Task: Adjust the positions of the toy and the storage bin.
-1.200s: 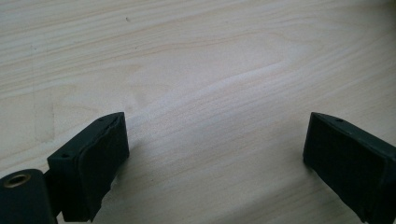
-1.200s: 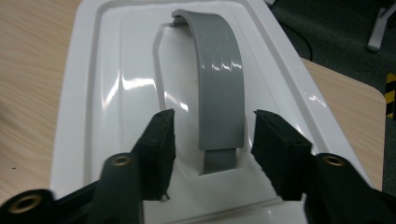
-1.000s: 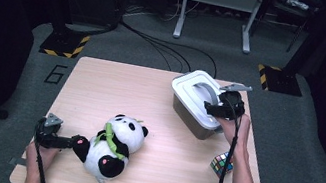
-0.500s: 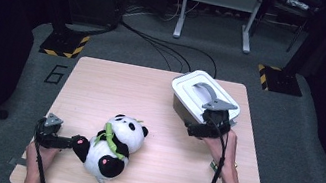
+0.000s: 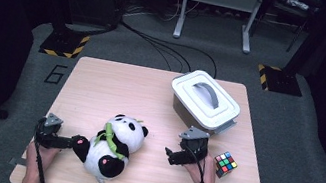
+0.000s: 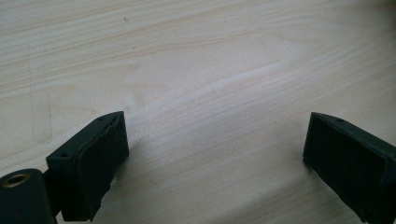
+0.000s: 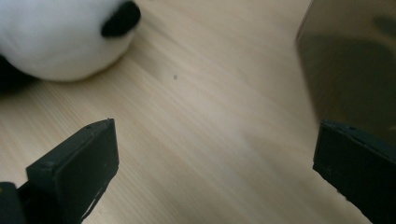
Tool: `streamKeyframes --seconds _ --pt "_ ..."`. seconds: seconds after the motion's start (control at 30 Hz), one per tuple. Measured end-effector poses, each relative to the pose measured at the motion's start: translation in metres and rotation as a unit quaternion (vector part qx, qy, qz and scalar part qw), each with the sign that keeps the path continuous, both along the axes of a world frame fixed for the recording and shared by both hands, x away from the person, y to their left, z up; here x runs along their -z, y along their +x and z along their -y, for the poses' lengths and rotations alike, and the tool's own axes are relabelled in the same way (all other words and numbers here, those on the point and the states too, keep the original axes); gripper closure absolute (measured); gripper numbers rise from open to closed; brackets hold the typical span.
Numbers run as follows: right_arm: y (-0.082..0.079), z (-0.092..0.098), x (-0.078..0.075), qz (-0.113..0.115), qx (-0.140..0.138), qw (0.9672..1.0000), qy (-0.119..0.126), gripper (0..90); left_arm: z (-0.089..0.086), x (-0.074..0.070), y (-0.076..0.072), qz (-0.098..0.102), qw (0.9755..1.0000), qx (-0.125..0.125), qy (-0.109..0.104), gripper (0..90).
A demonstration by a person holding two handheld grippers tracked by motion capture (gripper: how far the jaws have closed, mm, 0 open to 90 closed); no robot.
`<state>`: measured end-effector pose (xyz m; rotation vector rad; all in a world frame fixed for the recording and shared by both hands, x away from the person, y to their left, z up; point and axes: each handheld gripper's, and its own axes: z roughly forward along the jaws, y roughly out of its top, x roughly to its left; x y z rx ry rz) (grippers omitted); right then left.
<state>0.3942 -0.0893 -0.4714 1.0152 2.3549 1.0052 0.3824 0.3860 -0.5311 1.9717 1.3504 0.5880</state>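
A black and white plush panda (image 5: 112, 151) with a green scarf lies on its back on the wooden table (image 5: 116, 88). My left gripper (image 5: 71, 142) rests at the front left, pointing at the panda's black paw; its jaws stand open (image 6: 217, 121) over bare wood. My right gripper (image 5: 168, 154) is low over the table, to the right of the panda. Its jaws (image 7: 217, 126) have just been opening and stand wide with nothing between them. The panda's head (image 7: 60, 37) lies ahead of them to the left, and the box wall (image 7: 350, 60) to the right.
A box with a white lid and grey handle (image 5: 205, 99) stands at the back right. A colour cube (image 5: 225, 164) lies beside my right hand. Grey carpet, cables and stand legs lie beyond the table's far edge.
My right gripper left the box lid and came down toward the front, settling between the panda and the cube, its jaws spreading. The left gripper and the panda kept still.
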Motion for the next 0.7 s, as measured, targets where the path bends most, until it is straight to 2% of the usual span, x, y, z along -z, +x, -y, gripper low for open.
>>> streamKeyframes --seconds 0.07,0.1,0.17,0.27,0.4,0.5,0.57,0.6,0.63,0.67,0.7 --pt "0.003 0.001 0.019 -0.018 0.007 0.9998 -0.003 0.0 0.001 0.0 -0.001 0.0 1.0 0.0 -0.002 6.8" --pt "0.003 0.001 0.019 -0.018 0.007 0.9998 -0.003 0.0 0.001 0.0 -0.001 0.0 1.0 0.0 -0.002 7.0" --pt "0.007 0.003 0.041 -0.034 0.011 0.9993 -0.008 0.0 0.001 0.0 -0.001 -0.002 1.0 0.001 -0.001 7.1" --pt "0.009 0.005 0.051 -0.037 0.013 0.9992 -0.005 0.0 0.001 0.0 -0.001 -0.002 1.0 0.0 -0.001 7.1" --pt "0.01 0.007 0.055 -0.045 0.018 0.9988 0.0 0.0 0.0 -0.001 -0.002 -0.006 1.0 0.003 0.0 7.9" --pt "0.012 0.009 0.056 -0.04 0.025 0.9989 0.004 0.0 0.001 0.0 -0.003 0.001 1.0 -0.005 -0.005 8.0" --pt "0.014 0.011 0.057 -0.037 0.026 0.9989 0.009 0.0 -0.001 -0.002 -0.003 -0.01 0.9998 -0.013 -0.008 7.9" --pt "0.014 0.011 0.057 -0.037 0.026 0.9989 0.009 0.0 -0.003 -0.004 -0.002 -0.018 0.9996 -0.012 -0.016 7.9" --pt "0.014 0.011 0.057 -0.037 0.026 0.9989 0.009 0.0 -0.003 -0.004 -0.002 -0.018 0.9996 -0.012 -0.016 7.4" --pt "0.013 0.011 0.058 -0.038 0.027 0.9989 0.009 0.0 -0.007 -0.007 -0.002 -0.03 0.9989 -0.014 -0.033 7.4" --pt "0.013 0.011 0.058 -0.038 0.027 0.9989 0.009 0.0 -0.007 -0.007 -0.002 -0.03 0.9989 -0.014 -0.033 7.6"
